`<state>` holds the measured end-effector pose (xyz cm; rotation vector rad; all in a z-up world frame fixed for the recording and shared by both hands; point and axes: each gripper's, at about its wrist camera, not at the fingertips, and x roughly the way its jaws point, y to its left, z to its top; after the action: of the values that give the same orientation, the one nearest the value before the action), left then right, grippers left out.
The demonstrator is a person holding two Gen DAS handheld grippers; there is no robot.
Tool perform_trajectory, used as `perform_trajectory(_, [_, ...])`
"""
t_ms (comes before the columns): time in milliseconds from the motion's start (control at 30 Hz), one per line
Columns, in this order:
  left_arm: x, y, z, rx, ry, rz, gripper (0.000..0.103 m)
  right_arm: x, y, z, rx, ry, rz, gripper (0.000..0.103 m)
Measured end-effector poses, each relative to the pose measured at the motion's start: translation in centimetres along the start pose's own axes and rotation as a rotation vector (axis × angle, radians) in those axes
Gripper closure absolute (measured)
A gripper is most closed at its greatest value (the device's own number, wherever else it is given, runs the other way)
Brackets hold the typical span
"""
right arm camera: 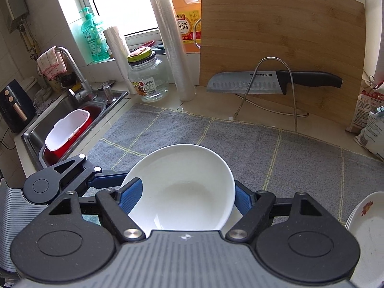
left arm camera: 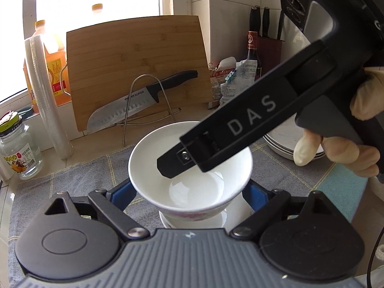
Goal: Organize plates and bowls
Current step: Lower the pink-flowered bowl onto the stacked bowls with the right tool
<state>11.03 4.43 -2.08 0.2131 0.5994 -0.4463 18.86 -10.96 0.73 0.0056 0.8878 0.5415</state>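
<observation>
A white bowl (left arm camera: 190, 165) sat between the left gripper's (left arm camera: 189, 195) blue pads, its foot over another white piece beneath it on the grey cloth (left arm camera: 72, 180). The left jaws stood wide around its lower wall; whether they pressed on it could not be told. The right gripper (right arm camera: 186, 196) straddled the same bowl, one pad inside the rim and one outside, clamped as tight as it goes. The step looked like lifting or seating this bowl; next, a clean transfer toward the stacked plates (right arm camera: 367, 218) seemed needed.
</observation>
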Motion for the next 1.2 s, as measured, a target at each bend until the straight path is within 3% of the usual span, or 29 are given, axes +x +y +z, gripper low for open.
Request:
perform_trajectory(433, [1.4,-0.5,-0.9,-0.001,0.051,-0.030,0.009,1.1,-1.2,-1.4,0.036,0.037,-0.004,0.019])
perform_trajectory(1200, [2.0,-0.7,-1.0,0.023,0.071,-0.042,0.009,1.7,-1.7,-2.0,0.051,0.059,-0.012,0.019])
